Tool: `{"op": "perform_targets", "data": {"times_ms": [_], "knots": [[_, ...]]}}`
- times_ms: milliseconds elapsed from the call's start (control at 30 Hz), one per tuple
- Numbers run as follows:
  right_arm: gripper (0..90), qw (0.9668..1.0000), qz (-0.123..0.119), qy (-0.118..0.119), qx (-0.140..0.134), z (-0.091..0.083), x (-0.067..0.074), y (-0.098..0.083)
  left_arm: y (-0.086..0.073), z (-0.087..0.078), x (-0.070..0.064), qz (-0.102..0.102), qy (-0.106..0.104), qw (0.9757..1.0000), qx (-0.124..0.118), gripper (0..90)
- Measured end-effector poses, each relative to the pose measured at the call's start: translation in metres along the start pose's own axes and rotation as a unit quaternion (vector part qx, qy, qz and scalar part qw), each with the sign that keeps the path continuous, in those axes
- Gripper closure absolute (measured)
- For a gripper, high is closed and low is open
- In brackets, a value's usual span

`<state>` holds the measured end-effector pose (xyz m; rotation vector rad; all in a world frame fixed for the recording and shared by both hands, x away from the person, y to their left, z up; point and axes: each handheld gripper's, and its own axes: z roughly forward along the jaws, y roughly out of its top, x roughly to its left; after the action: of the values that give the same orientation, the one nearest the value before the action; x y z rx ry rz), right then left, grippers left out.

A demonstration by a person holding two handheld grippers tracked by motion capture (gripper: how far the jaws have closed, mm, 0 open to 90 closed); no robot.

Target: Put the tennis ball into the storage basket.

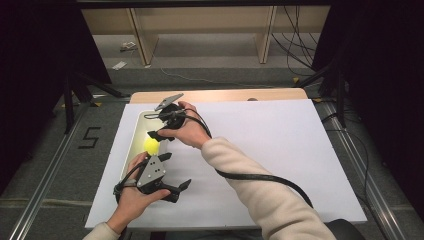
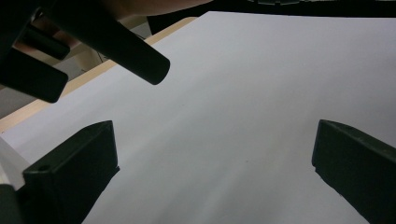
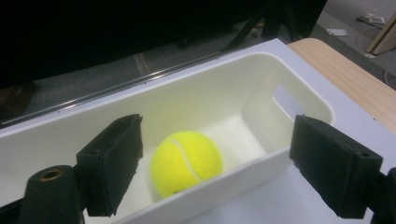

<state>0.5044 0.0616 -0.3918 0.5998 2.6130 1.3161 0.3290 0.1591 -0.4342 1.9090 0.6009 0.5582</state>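
Black jaws of the right hand-held gripper [image 3: 215,163] stand wide apart, and the yellow tennis ball [image 3: 187,162] shows between them, lying on the floor of the cream bin [image 3: 261,70], untouched. That bin sits along the left edge of the worktop [image 1: 280,150], on its white sheet. Nearer the front left corner, the left hand-held gripper [image 1: 176,172] hovers over bare sheet, jaws spread, holding nothing, just beside the bin's near end

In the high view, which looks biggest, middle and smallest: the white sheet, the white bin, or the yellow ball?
1. White sheet, covering most of the table.
2. White bin, long and narrow.
3. Yellow ball, small, lying inside the bin.
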Motion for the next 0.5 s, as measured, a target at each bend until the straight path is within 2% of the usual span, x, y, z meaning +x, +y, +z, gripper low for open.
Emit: {"op": "perform_targets", "data": {"times_ms": [500], "knots": [[18.4, 0.9998, 0.012, -0.014, -0.005, -0.021, -0.009, -0.012, 0.0, 0.0, 0.0, 0.0, 0.001, 1.0, 0.001, 0.0]]}}
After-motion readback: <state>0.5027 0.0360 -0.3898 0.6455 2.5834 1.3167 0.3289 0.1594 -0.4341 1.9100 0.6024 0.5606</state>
